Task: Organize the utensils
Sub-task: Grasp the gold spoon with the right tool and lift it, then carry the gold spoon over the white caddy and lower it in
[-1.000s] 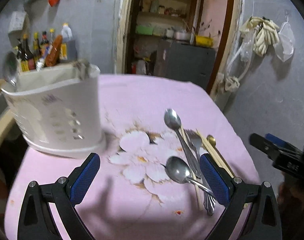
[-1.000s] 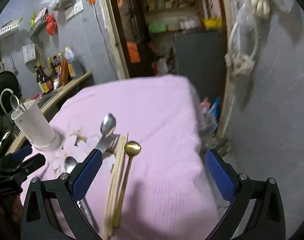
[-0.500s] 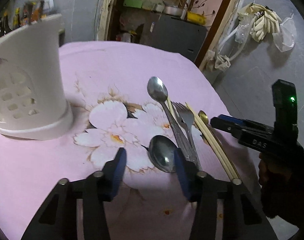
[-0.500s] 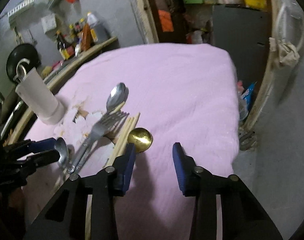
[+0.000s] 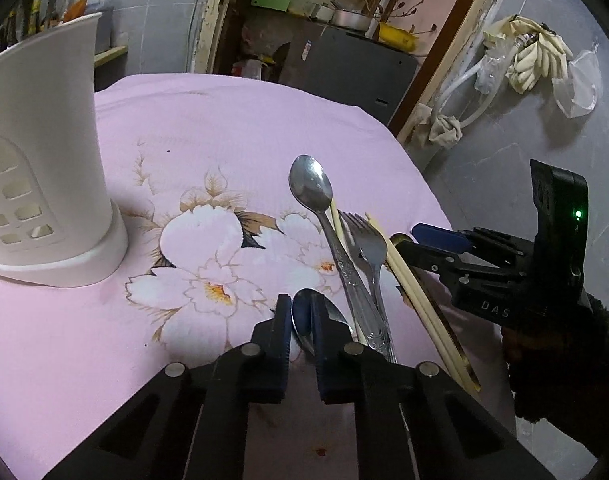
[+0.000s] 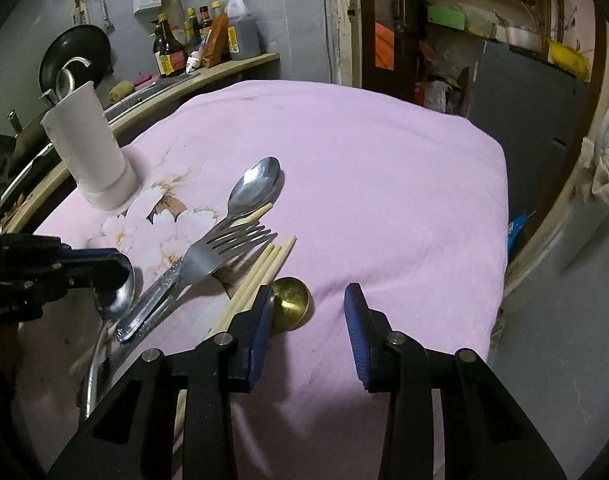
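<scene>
**Ana:** Looking at the left gripper, I see its jaws closed nearly together on the bowl of the short steel spoon; the bowl stands between the two blue pads, low on the pink cloth; is the hold good?

**Ben:** I think it is thin; the pads catch only the edge of the bowl, and polished steel can slip; I would lift straight up and slowly, so the handle does not drag the long spoon, the fork and the chopsticks that lie just beside it.

**Ana:** And the right gripper?

**Ben:** Its jaws stand apart, holding nothing; the gold spoon has its bowl touching the left pad, not centred in the gap; my advice is to shift a little left before closing, and to keep the pad off the chopsticks.

**Ana:** Where should the things go?

**Ben:** Into the white holder, I judge; it stands upright at the left side of the table, well apart from the pile; the spoon should enter handle down from above the rim.

**Ana:** Can you read any writing?

**Ben:** On the right gripper's body, in the left view, the letters "DAS" are visible; the rest is cut off; the bottles on the shelf have labels, but too small to read.
</scene>
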A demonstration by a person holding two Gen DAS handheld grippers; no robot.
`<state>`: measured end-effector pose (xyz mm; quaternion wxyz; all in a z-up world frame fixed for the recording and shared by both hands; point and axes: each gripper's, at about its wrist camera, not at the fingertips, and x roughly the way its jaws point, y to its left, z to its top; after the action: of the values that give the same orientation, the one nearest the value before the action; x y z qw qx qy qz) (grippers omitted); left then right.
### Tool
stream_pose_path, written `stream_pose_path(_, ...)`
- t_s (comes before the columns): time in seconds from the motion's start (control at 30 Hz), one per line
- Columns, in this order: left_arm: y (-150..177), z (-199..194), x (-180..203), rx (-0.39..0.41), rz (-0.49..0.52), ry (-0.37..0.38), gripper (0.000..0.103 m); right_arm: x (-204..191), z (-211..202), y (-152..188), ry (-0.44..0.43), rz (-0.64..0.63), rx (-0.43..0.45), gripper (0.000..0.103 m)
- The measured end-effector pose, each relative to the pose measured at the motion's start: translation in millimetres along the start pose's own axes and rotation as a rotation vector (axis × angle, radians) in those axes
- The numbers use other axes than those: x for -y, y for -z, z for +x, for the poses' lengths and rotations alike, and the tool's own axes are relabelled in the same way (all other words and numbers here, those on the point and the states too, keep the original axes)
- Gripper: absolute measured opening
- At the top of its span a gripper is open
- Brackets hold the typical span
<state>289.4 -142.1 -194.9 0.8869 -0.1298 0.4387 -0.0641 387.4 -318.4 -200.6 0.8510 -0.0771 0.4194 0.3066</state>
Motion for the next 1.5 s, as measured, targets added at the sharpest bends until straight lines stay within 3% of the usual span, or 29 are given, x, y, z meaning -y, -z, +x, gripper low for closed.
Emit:
stream_pose_path(0.07, -0.1, -1.7, 0.7, 0.0, 0.0, 0.0, 0.008, 1.0, -1.7, 1.9, 0.002, 0.002, -0.012, 0.033)
stream_pose_path(0.17, -1.9, -2.7, 2.4, -0.002, 0.008, -0.005, 0.007, -5.9, -1.2, 1.3, -0.006, -0.01, -0.027, 0.018)
stream_pose_path(0.33, -3.8, -3.8, 2.7, -0.003, 0.011, -0.007, 0.005, -2.9, -3.0, 1.8, -0.013, 0.07, -0.065, 0.006)
stream_pose_path(0.6, -9.8, -13.1, 3.3, 0.023, 0.028, -0.022, 0.003, -5.1, -26.6, 13.3, 0.013, 0.144, -0.027, 0.002)
stream_pose_path(1.03, -28.4, -79.5, 4.7, 0.198, 0.113, -0.123, 0.003, -38.0, -111.8, 14.8, 0.15, 0.267, 0.263, 0.002)
stream_pose_path(1.33, -53.9, -144.2, -14.5, 0.338, 0.106, -0.167, 0.003, -100.1, -160.9, -31.9, 0.25, 0.208, 0.462, 0.002)
stream_pose_path(1.5, -75.0, -188.0, -33.6, 0.429, 0.127, -0.195, 0.003, -137.2, -179.9, -66.2, 0.261, 0.178, 0.555, 0.002)
